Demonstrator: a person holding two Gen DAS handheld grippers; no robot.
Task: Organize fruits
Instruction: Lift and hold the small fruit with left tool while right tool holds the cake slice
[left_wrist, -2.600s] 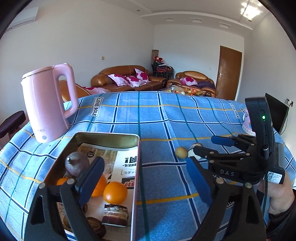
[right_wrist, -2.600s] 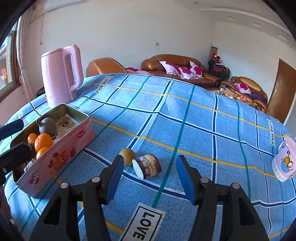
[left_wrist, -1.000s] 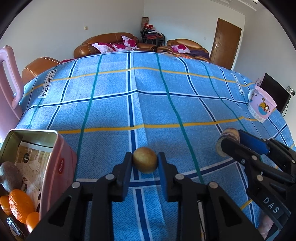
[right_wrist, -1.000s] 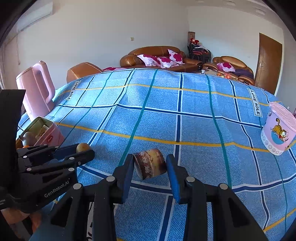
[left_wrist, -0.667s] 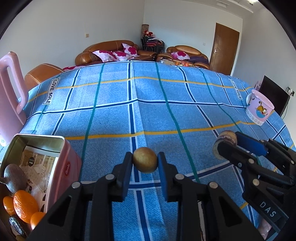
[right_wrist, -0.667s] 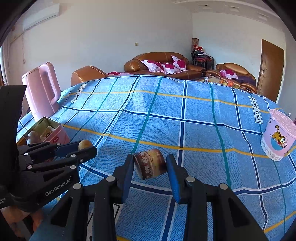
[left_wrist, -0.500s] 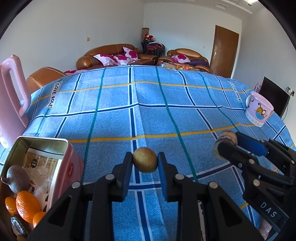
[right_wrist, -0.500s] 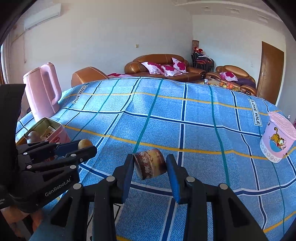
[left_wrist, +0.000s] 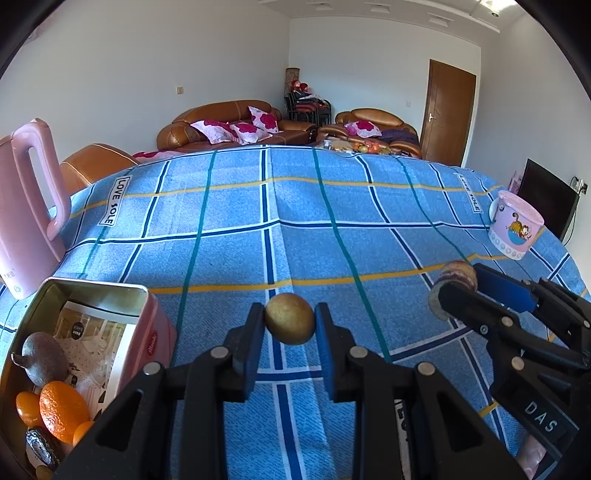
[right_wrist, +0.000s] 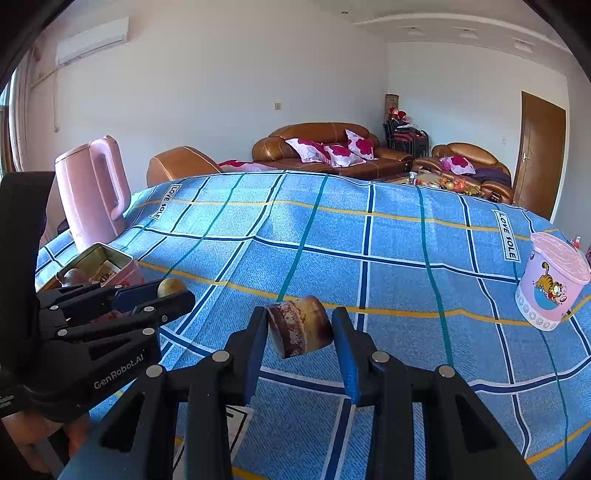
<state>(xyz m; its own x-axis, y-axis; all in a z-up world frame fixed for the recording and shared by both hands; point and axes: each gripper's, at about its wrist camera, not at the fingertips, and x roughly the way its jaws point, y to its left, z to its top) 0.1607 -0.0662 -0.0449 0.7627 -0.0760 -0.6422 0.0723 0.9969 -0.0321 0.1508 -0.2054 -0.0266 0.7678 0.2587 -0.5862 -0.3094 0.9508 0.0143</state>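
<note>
My left gripper (left_wrist: 290, 325) is shut on a small round yellow-brown fruit (left_wrist: 290, 323) and holds it above the blue checked tablecloth. My right gripper (right_wrist: 300, 328) is shut on a cut piece of purple-and-yellow fruit (right_wrist: 299, 326), also lifted. The right gripper shows at the right of the left wrist view (left_wrist: 456, 286), the left gripper at the left of the right wrist view (right_wrist: 170, 290). A pink tin box (left_wrist: 155, 334) at the lower left holds oranges (left_wrist: 61, 410) and a brown pear-like fruit (left_wrist: 42, 358).
A pink kettle (left_wrist: 26, 206) stands at the left behind the tin. A pink cartoon cup (left_wrist: 515, 229) stands at the table's right edge. The blue tablecloth (left_wrist: 314, 229) covers the table. Sofas and a door lie beyond.
Both grippers have risen a little with their fruit still held. The view has tilted up, and the tin and the kettle show more fully at the left.
</note>
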